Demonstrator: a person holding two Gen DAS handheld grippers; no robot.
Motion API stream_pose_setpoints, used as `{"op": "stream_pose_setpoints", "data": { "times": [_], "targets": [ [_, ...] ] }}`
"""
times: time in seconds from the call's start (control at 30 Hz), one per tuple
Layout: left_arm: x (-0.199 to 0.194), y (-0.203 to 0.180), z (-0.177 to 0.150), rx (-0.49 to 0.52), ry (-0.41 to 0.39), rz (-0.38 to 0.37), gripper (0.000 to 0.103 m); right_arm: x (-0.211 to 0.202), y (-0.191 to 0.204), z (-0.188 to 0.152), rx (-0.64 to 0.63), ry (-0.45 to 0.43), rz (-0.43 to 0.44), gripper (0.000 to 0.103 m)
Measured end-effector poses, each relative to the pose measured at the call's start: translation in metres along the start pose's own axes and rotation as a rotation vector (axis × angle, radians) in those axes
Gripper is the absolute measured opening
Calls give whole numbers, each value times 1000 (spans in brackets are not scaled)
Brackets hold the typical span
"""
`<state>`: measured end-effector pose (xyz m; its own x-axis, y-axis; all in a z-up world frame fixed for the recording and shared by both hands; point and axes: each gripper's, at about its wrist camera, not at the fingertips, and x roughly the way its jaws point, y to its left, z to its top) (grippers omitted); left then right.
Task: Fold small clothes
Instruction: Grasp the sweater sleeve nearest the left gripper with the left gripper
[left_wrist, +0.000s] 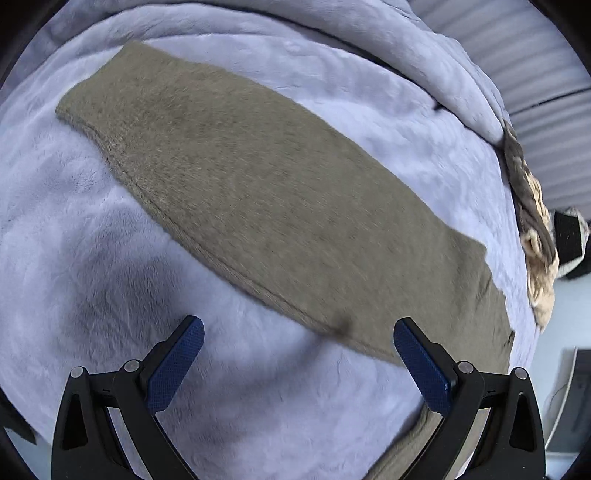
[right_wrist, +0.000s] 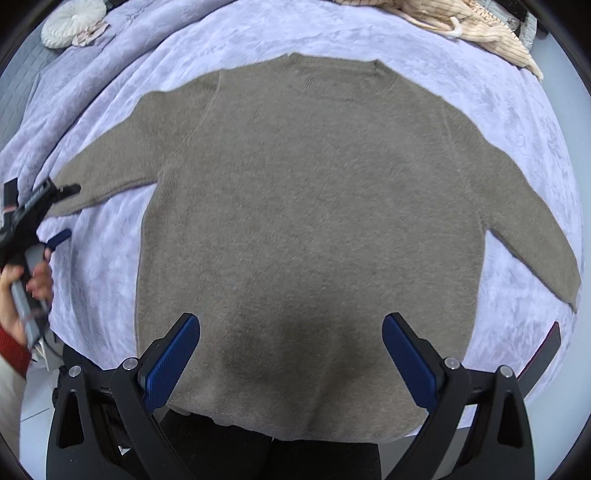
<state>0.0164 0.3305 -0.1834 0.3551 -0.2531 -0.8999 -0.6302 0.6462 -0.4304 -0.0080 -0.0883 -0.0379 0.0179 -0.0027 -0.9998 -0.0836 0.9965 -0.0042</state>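
My left-wrist view loses the sweater (left_wrist: 280, 206) sleeve behind the right finger; cream knit (right_wrist: 476, 26) cropped at top

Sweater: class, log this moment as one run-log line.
sweater: flat on blanket, unfolded | left gripper: open, over sleeve | right gripper: open, above hem

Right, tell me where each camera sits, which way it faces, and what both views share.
Left wrist: on the left gripper, looking along its open fingers at one sleeve of the sweater on the lilac blanket.
Right wrist: on the right gripper, open above the hem, facing the whole sweater; a hand shows at left.
Shared: sweater, blanket.
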Motion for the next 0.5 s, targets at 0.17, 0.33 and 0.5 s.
{"op": "stream_pose_setpoints", "data": {
  "times": [0.17,0.33,0.5],
  "targets": [
    [10,17,30,-87,-75,-73,98,8,14,-9,-15,38,6,100],
    [5,-3,44,19,-155,15,9,10,11,-14,-4,47,19,100],
    [-27,-68,22,245,-297,94,9,9,0,-13,6,32,31,100]
  ]
}}
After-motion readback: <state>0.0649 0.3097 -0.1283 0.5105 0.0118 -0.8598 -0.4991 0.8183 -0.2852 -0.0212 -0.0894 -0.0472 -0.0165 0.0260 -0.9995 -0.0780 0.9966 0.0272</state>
